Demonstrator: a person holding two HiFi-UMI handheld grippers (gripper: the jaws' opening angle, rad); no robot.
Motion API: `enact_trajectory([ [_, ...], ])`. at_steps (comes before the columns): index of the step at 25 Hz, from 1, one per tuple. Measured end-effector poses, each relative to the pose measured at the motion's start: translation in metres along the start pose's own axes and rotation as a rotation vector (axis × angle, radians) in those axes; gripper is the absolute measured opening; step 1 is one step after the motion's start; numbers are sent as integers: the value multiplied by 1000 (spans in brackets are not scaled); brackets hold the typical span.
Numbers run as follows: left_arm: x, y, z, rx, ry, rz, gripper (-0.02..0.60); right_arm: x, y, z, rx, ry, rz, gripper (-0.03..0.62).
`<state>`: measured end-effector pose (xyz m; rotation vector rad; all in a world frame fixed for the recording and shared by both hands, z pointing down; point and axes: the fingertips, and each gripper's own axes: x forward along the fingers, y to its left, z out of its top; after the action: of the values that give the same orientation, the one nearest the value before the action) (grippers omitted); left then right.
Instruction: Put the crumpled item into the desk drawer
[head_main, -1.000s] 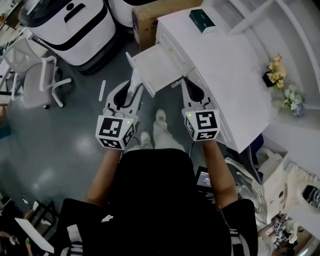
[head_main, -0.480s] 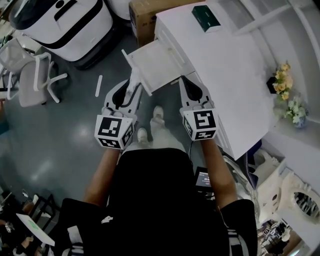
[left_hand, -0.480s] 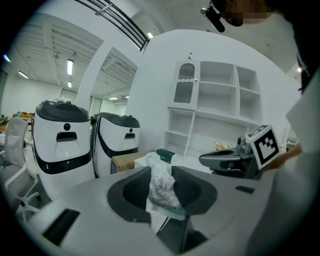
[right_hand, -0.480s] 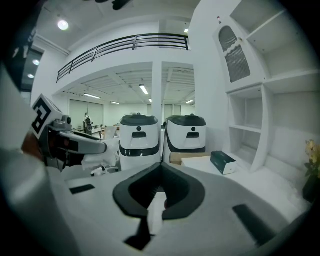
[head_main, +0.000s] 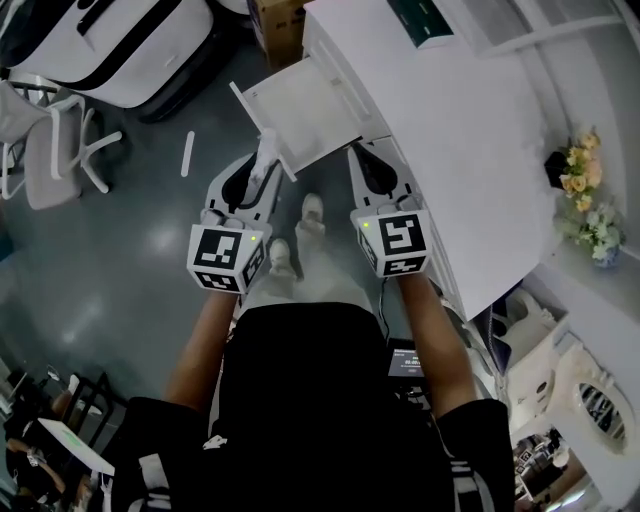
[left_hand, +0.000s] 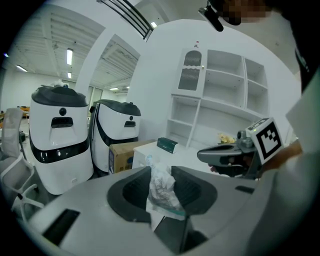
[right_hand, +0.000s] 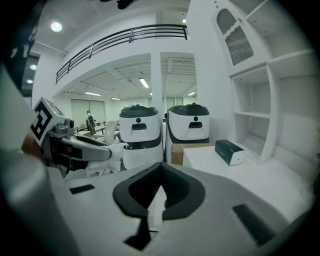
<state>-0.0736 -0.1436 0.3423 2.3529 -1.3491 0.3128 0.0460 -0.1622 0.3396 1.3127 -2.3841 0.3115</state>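
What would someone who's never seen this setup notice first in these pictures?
The eye goes first to the crumpled white item pinched in the left gripper, held in front of the open drawer of the white desk. Beside it the right gripper is empty, its jaws together, close to the desk's front edge.

The person wears a black short-sleeved top with white sleeve stripes, pale trousers and white shoes. The left hand-held gripper and right hand-held gripper are white plastic with dark grey jaw linings. Each carries a black-and-white square-marker cube with a small green light.
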Motion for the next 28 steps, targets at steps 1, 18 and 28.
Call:
enact_trajectory([
  [1, 4, 1, -5, -2, 10, 2, 110, 3, -1, -4, 4, 6, 3, -9],
  [18, 76, 17, -78, -31, 108, -13, 110, 60, -19, -75, 41, 83, 54, -9],
  [28, 121, 22, -126, -32, 155, -36, 110, 92, -22, -123, 48, 126, 80, -9],
])
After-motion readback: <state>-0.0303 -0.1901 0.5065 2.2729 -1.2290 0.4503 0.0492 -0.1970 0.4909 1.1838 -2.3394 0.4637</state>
